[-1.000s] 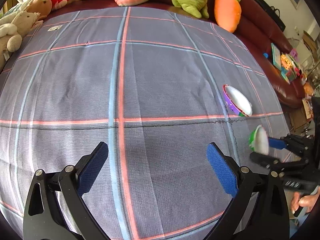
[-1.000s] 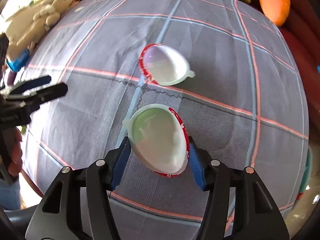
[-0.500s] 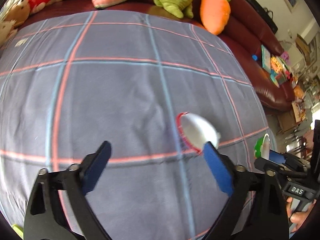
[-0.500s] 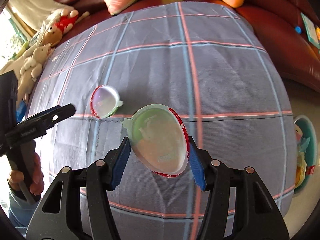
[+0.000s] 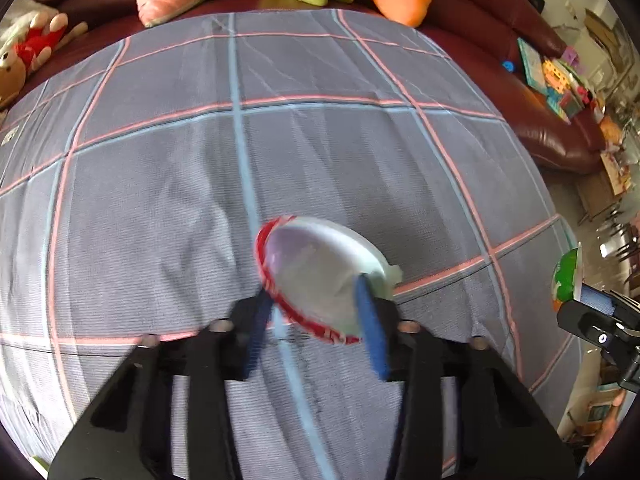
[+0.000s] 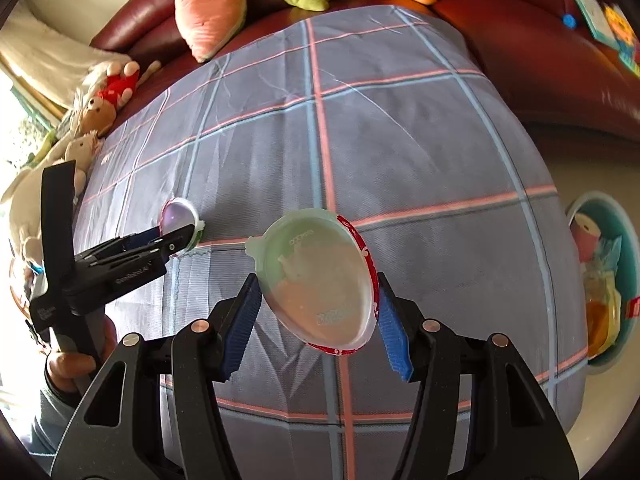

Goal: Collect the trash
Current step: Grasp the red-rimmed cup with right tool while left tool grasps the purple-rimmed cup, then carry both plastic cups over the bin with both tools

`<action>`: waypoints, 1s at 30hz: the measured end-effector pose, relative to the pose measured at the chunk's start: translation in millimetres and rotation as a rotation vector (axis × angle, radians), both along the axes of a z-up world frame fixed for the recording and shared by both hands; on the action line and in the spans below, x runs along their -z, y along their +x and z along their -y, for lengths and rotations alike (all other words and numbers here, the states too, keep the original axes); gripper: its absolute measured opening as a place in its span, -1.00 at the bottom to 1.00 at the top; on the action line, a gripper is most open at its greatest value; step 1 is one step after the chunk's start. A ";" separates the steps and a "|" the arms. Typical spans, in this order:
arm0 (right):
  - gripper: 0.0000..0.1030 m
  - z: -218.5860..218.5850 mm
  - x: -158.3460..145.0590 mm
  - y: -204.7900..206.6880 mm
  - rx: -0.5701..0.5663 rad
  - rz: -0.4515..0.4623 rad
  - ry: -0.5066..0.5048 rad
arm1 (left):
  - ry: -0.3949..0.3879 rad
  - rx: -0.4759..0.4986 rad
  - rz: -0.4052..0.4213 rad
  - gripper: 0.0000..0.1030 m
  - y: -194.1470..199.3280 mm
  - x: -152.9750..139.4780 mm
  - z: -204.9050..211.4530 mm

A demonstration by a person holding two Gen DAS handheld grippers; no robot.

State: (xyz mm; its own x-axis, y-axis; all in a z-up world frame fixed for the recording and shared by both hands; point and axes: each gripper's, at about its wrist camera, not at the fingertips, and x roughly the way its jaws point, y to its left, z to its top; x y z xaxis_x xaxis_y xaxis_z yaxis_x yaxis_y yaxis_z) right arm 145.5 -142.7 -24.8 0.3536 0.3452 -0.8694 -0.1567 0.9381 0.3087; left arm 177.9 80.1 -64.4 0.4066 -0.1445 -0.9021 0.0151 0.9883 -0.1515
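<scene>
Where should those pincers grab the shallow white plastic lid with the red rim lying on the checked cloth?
Across its width, one pad on each opposite edge of the shallow white plastic lid with the red rim, coming in low from the near side. It is thin and tilted, so only the rim offers purchase. The left gripper already straddles it that way.

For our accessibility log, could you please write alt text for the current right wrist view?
The right gripper is shut on an empty egg-shaped plastic cup, held above a grey plaid cloth. At left, the left gripper closes on a second cup lying on the cloth. Plush toys line a dark red sofa behind, and a teal bin of wrappers sits at the right edge.
</scene>
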 end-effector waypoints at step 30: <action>0.05 172.5 -8.6 -55.3 0.291 0.083 0.170 | 0.073 0.270 0.096 -0.89 -37.0 -52.9 176.2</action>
